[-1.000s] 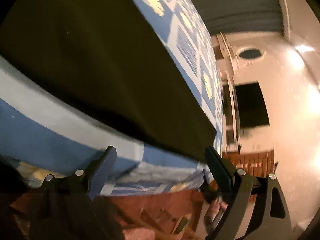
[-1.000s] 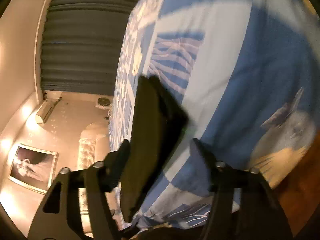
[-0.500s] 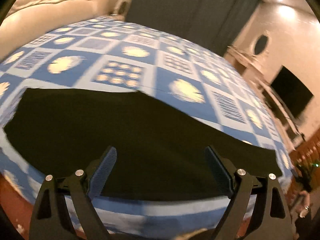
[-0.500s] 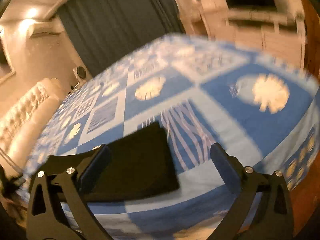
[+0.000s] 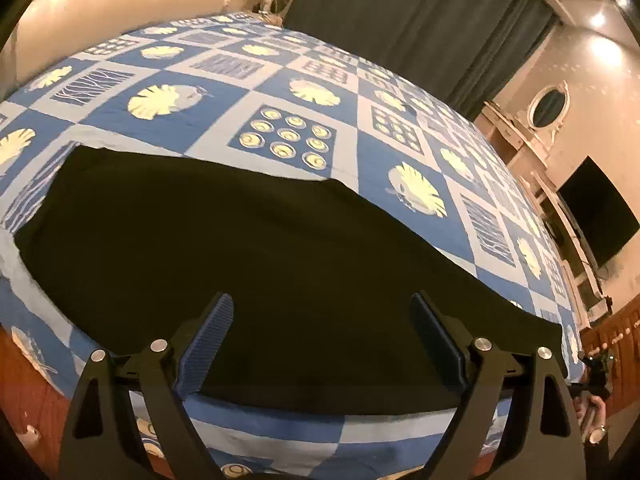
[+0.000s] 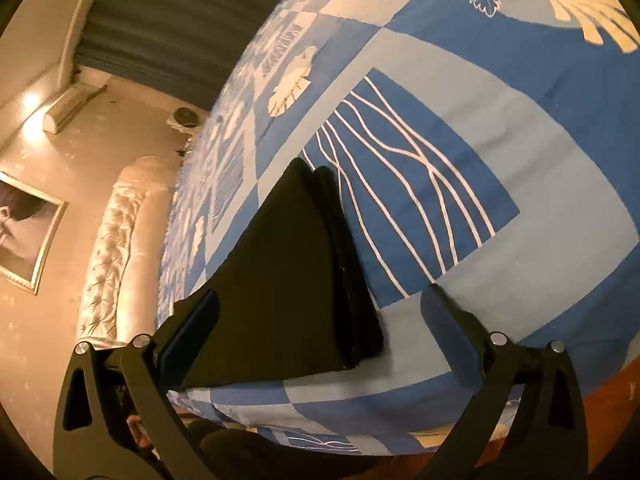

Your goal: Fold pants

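Both wrist views downward over bed [image 5: 304,92]

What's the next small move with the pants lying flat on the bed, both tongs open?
Probably lower the right tongs onto the layered end of the black pants and pinch it for another fold. The pants lie flat on the bedspread as a long strip, and both the right and the left tongs are open and empty.

A home bedroom: a bed [image 5: 360,152] under a blue patterned cover, padded headboard [image 6: 116,248], dark curtains [image 5: 408,16], wall-mounted television [image 5: 596,212].
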A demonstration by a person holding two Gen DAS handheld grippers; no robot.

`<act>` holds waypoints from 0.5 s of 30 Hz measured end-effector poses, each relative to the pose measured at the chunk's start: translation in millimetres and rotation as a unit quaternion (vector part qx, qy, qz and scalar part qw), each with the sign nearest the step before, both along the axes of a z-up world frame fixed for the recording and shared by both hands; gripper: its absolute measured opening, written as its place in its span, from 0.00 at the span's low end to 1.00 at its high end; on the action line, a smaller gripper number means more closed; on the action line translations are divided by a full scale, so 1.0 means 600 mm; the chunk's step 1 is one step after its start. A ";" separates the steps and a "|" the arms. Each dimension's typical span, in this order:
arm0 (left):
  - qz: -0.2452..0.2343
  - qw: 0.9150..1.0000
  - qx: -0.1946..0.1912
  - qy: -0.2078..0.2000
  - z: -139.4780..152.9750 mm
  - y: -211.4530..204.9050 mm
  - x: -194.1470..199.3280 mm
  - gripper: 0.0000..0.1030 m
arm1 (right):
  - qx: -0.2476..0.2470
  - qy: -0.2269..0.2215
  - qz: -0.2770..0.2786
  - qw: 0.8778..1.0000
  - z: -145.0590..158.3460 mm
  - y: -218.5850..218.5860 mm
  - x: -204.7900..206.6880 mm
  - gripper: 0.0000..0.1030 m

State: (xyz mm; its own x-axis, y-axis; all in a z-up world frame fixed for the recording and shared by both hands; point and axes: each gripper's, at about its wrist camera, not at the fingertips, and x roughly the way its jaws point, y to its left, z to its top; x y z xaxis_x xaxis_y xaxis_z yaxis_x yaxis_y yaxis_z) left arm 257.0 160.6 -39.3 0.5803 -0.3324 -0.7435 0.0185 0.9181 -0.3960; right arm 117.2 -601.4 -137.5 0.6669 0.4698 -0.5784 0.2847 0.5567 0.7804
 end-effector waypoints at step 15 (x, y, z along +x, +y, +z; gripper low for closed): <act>0.010 0.999 -0.015 0.044 -0.026 -0.003 0.006 0.86 | -0.007 0.023 0.017 1.000 -0.014 0.028 0.015 0.24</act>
State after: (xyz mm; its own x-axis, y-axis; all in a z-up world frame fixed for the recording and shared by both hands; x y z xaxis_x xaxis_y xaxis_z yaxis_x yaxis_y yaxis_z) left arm 260.4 158.8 -55.0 0.5191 -0.3451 -0.7819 -0.0362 0.9052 -0.4235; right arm 126.4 -584.5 -146.2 0.6232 0.4834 -0.6148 0.3018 0.5765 0.7593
